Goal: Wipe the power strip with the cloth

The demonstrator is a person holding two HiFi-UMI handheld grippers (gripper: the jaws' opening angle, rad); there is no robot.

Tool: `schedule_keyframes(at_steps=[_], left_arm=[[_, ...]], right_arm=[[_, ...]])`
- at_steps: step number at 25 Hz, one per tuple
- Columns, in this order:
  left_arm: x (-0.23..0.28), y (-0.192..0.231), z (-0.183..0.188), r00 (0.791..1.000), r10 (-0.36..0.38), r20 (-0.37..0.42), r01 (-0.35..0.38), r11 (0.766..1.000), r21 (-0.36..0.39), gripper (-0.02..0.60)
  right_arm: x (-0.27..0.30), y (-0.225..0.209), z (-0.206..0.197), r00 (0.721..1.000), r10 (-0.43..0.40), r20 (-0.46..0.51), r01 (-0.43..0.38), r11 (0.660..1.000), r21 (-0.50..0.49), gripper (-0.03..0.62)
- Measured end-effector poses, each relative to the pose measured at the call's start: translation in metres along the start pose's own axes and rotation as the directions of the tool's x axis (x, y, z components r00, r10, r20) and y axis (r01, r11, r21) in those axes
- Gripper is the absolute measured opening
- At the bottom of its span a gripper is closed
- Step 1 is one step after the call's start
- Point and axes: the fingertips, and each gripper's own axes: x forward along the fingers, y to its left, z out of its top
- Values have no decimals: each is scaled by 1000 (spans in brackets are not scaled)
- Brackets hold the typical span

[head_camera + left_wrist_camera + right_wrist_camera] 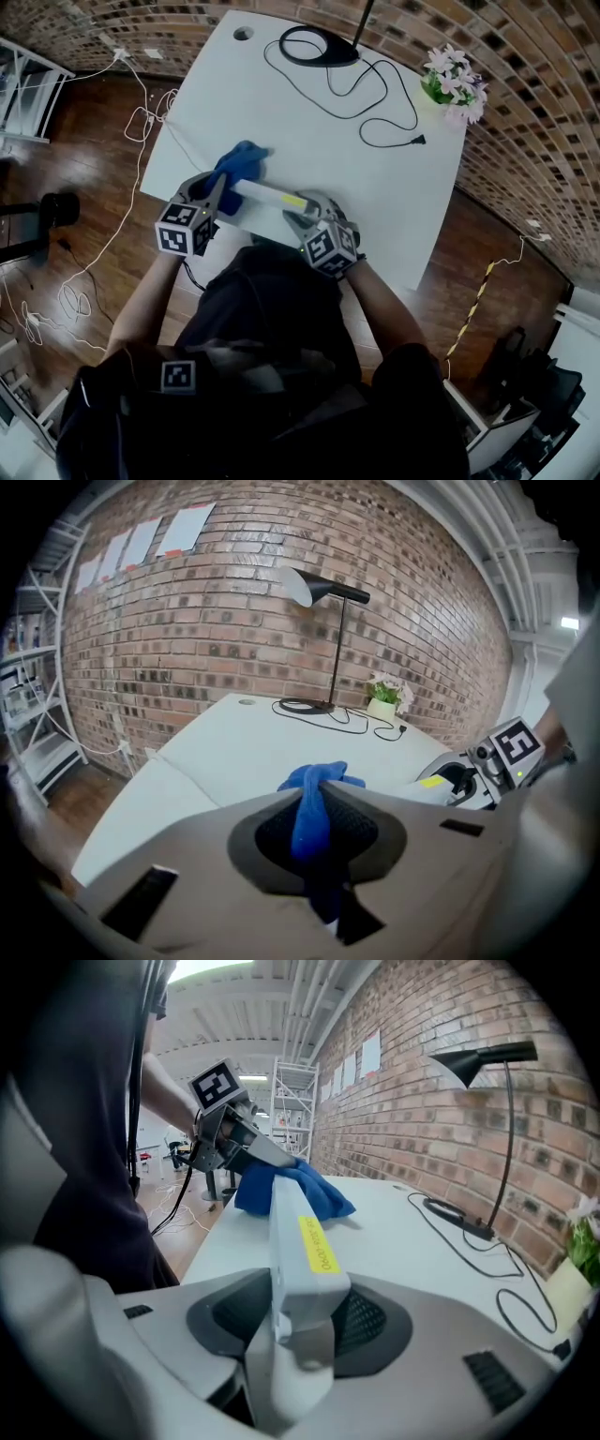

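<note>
A long white power strip (267, 196) with a yellow label lies across the near part of the white table (394, 197). My right gripper (298, 214) is shut on its right end; in the right gripper view the power strip (305, 1251) runs away from between the jaws of my right gripper (300, 1312). A blue cloth (239, 161) is draped over the strip's left end, and my left gripper (217, 187) is shut on it. In the left gripper view the blue cloth (309, 822) is bunched between the jaws of my left gripper (323, 787). The cloth (291, 1190) hides the strip's far end.
A black desk lamp base (319, 45) stands at the table's far edge, its black cable (375, 103) looping across the middle. A flower pot (455, 84) sits at the far right corner. White cables (103, 244) trail over the wooden floor at the left.
</note>
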Motion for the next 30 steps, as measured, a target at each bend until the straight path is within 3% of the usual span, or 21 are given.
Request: schedule_keyframes(at_steps=[6,12,21,27,30], left_arm=[[0,0,0,994,112,-16,-113,993,-32,38],[-3,-2,-3,986,168,-4,-168,985,-44,38],[-7,-5,-3,993,115,-33,-115,993,-5,38],[-3,-31,0,994,78,-71,-71,993,96,37],[1,-40,0,996,69,-64,-65,996,60,37]], right_arm=[[0,3,3,999,35,1,-35,999,-19,183],[1,4,3,999,40,12,-39,998,-43,169],[1,7,4,998,57,13,-56,997,-60,167],[2,6,4,998,63,6,-62,997,-46,167],[2,7,3,998,70,-1,-70,997,-37,167]])
